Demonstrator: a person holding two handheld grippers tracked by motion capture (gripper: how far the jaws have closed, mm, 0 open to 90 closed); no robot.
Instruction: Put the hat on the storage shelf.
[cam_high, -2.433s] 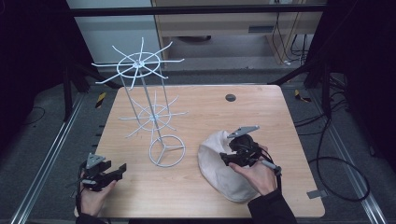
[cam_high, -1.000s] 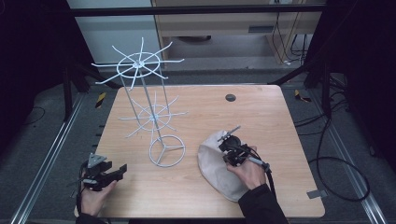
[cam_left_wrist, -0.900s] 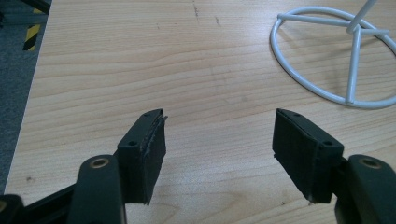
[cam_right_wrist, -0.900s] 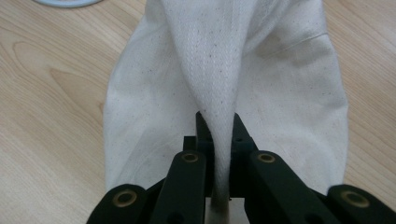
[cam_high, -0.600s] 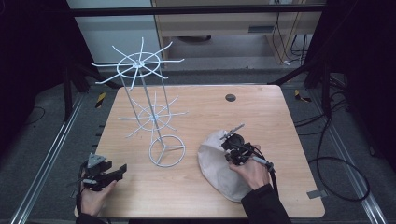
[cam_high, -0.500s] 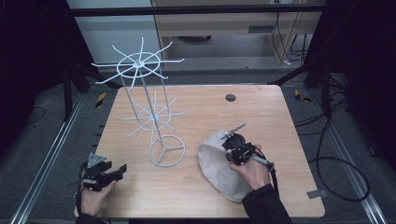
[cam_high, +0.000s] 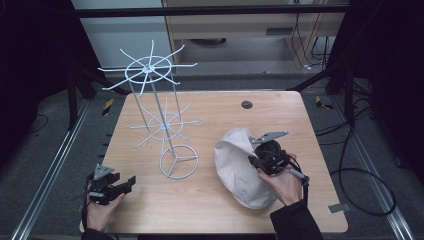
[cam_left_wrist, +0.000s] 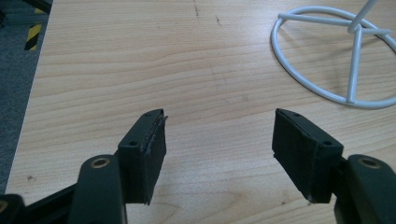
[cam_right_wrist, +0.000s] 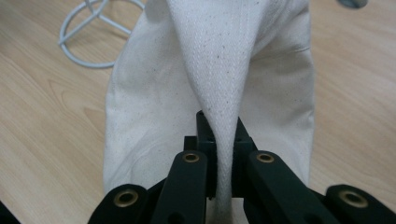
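Observation:
A cream cloth hat (cam_high: 239, 166) lies on the right half of the wooden table (cam_high: 210, 110). My right gripper (cam_high: 255, 162) is shut on a raised fold of that cloth hat (cam_right_wrist: 219, 70); the fabric runs down between the closed jaws (cam_right_wrist: 219, 158). A white wire display stand (cam_high: 150, 100) with two spoked tiers rises left of centre on a ring base (cam_high: 178, 161). My left gripper (cam_high: 125, 182) rests open near the table's front left corner, with bare wood between its pads (cam_left_wrist: 149, 144). The ring base (cam_left_wrist: 336, 60) lies ahead and to its right.
A small dark round hole (cam_high: 246, 104) sits in the table toward the back right. The table's left edge (cam_left_wrist: 39, 84) drops to grey floor beside the left gripper. Black cables (cam_high: 360, 170) trail off the right side.
The right gripper with the hat fold has shifted slightly left and forward across the hat since the oldest frame; the cloth is bunched higher. The left gripper has stayed put.

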